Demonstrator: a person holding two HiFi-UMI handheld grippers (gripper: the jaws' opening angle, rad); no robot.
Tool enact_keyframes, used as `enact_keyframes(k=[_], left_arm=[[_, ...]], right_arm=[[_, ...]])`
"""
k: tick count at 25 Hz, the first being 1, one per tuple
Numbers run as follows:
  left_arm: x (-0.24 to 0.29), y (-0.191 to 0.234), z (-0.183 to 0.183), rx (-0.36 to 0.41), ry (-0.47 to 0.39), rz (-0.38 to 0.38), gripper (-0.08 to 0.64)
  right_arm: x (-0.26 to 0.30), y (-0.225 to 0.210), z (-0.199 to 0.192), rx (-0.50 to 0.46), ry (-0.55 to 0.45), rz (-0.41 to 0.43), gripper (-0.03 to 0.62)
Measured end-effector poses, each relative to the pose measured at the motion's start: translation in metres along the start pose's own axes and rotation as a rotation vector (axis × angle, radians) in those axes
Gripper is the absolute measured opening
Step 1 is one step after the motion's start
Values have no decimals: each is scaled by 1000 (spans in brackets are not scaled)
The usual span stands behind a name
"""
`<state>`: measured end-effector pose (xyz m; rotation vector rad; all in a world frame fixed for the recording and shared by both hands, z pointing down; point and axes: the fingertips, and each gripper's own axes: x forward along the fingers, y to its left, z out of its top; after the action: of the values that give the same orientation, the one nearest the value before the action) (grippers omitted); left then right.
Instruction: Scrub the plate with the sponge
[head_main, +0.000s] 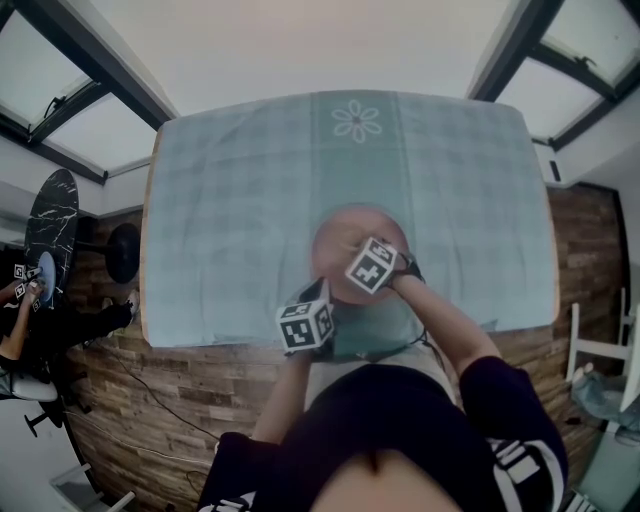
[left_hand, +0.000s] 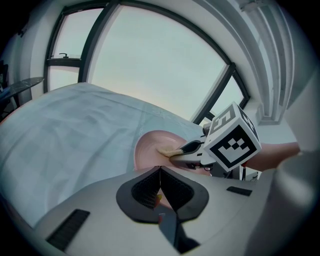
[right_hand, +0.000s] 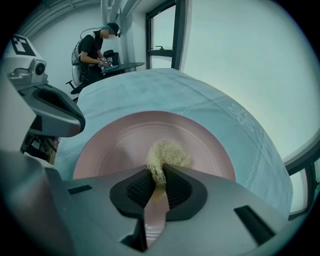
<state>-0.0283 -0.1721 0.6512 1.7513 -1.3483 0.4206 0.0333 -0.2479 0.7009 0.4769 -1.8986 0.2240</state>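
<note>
A pink plate (head_main: 338, 238) lies on the teal tablecloth near the table's front edge. My right gripper (right_hand: 159, 181) is shut on a pale fibrous sponge (right_hand: 167, 154), whose tuft rests on the plate (right_hand: 120, 145) just beyond the jaws. In the left gripper view the right gripper (left_hand: 189, 149) presses the sponge (left_hand: 166, 150) onto the plate (left_hand: 150, 145). My left gripper (left_hand: 159, 174) is shut at the plate's near rim, with a pink sliver between its pads. In the head view the left gripper (head_main: 320, 295) sits at the plate's front edge and the right gripper (head_main: 352, 252) is over its middle.
The tablecloth (head_main: 250, 180) has a flower motif (head_main: 357, 120) at the far side. The wooden table edge (head_main: 147, 300) runs along the left. Another person (right_hand: 97, 45) works at a dark table (head_main: 50, 230) off to the left. A white chair (head_main: 600, 350) stands at the right.
</note>
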Motion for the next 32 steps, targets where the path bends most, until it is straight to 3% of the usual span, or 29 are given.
enact_keyframes(k=[20, 28, 32], left_arm=[[-30, -11, -14, 79, 1, -60, 11], [-46, -3, -23, 81, -4, -65, 11], [-54, -4, -29, 78, -7, -73, 11]], right_arm=[[-16, 36, -28, 116, 22, -48, 37], [-39, 53, -29, 295, -101, -86, 37], [-61, 69, -26, 387, -208, -81, 37]])
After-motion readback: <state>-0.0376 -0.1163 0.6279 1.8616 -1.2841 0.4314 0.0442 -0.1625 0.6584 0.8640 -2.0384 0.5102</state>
